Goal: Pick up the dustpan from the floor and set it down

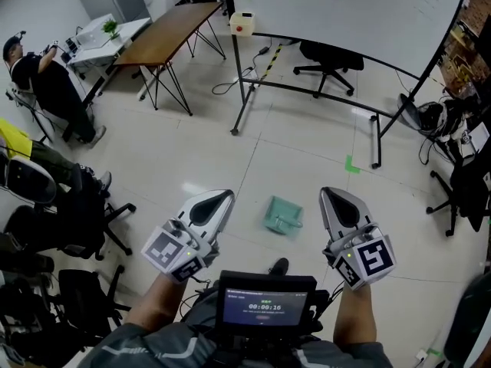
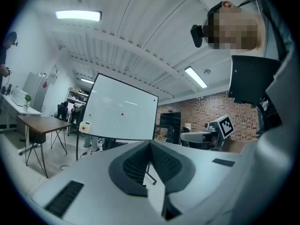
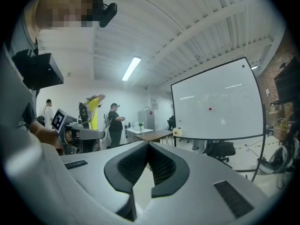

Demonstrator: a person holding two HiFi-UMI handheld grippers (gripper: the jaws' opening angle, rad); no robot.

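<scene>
The teal dustpan (image 1: 283, 215) lies flat on the pale tiled floor, between and a little beyond my two grippers in the head view. My left gripper (image 1: 225, 195) is held level to the dustpan's left, well above the floor, its jaws shut with nothing in them. My right gripper (image 1: 328, 192) is level to the dustpan's right, also shut and empty. In the left gripper view the left gripper (image 2: 150, 143) shows its pads meeting at the tip; the right gripper view shows the same for the right gripper (image 3: 149, 144). Neither gripper view shows the dustpan.
A large whiteboard (image 1: 360, 10) on a black frame stands ahead, with a black office chair (image 1: 326, 56) under it. A wooden table (image 1: 165, 33) is at the back left. A seated person (image 1: 46, 83) and several black chairs (image 1: 77, 221) line the left side. Green tape (image 1: 351, 164) marks the floor.
</scene>
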